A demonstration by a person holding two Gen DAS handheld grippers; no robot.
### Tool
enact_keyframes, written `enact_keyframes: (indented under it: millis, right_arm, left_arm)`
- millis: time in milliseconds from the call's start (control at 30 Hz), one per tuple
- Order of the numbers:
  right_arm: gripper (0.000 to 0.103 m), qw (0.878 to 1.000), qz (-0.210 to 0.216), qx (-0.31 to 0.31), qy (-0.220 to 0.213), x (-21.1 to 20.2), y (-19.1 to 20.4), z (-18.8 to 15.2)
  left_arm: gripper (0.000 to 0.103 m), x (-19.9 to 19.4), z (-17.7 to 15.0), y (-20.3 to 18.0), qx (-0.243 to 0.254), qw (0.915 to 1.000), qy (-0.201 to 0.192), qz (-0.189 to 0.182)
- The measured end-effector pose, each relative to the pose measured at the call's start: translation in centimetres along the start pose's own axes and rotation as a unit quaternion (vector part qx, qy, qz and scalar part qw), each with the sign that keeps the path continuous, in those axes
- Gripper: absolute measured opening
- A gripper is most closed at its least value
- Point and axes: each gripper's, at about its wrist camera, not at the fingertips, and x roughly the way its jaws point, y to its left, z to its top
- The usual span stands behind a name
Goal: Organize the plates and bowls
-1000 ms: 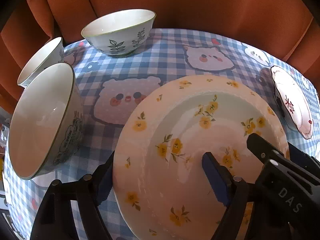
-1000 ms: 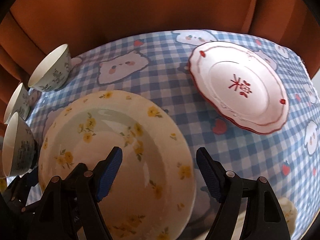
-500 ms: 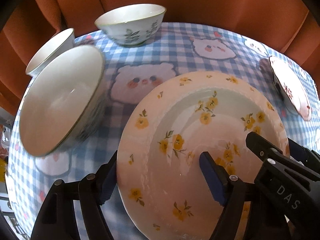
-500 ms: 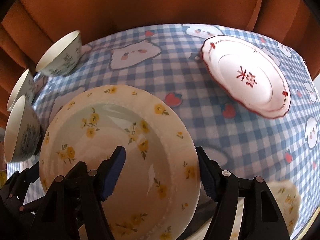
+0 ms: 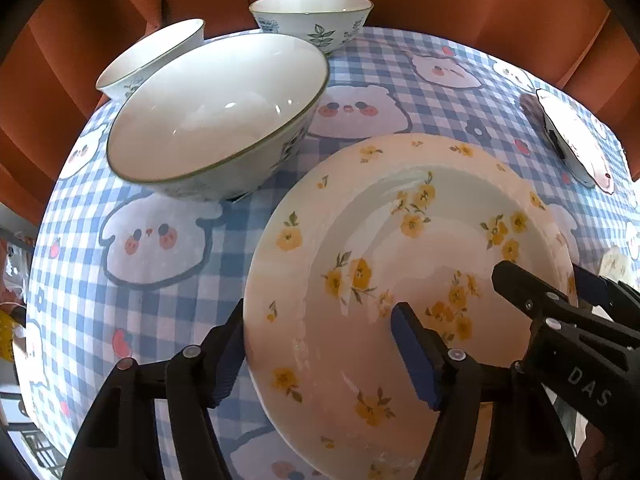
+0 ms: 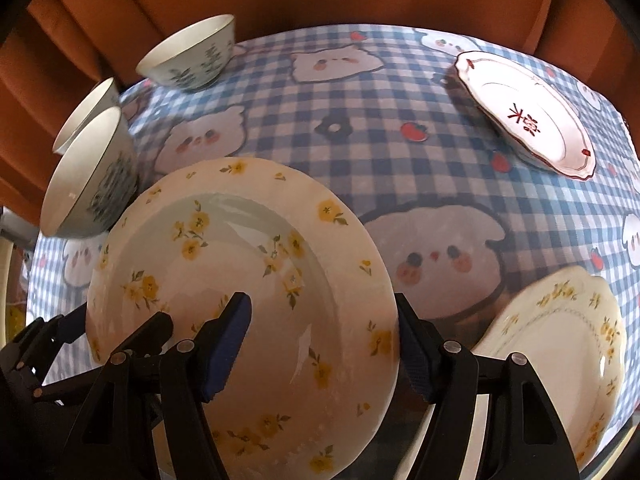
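Left wrist view. We find the left gripper (image 5: 320, 344) straddling the near-left rim of the cream ceramic deep plate with yellow flowers (image 5: 404, 280): one blue pad sits outside the rim at seven o'clock, the other over the inner slope. Its jaws have just been closing with the rim between them, yet a gap shows at the inner pad, so we judge the rim not yet pinched. The right gripper's black frame enters at four o'clock on the opposite rim. A large white porcelain bowl with a dark rim (image 5: 216, 120) stands at eleven o'clock, just beside the plate; two smaller leaf-patterned bowls (image 5: 312, 16) stand behind it at twelve o'clock. All rest on a blue-and-white checked tablecloth with bear faces (image 5: 160, 280).

Right wrist view. The right gripper (image 6: 324, 344) likewise straddles the plate's right rim, spread, one pad inside, one outside. Contact cannot be confirmed. Paired holds on opposite rims, we judge, serve to keep a wide, slippery dish level. A white scalloped plate with red trim and a red character (image 6: 528, 116) lies at two o'clock, well apart; a cream scalloped plate with yellow flowers (image 6: 560, 344) lies at four o'clock, near the table edge, a likely stacking partner.
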Motion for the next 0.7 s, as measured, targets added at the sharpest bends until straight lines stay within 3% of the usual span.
enact_keyframes:
  millis: [167, 233, 700]
  right_arm:
    - [0.071, 1.000, 0.000, -0.006, -0.004, 0.1, 0.1, 0.0]
    - [0.064, 1.000, -0.006, -0.013, -0.002, 0.4, 0.1, 0.1]
    - [0.064, 1.000, -0.024, -0.009, 0.018, -0.2, 0.5, -0.2]
  left_arm:
    - [0.069, 0.0, 0.0, 0.1, -0.013, 0.9999, -0.003, -0.002]
    - [0.069, 0.2, 0.1, 0.4, -0.022, 0.9997, -0.001, -0.012]
    - [0.070, -1.4, 0.1, 0.4, -0.006, 0.9999, 0.010, -0.004]
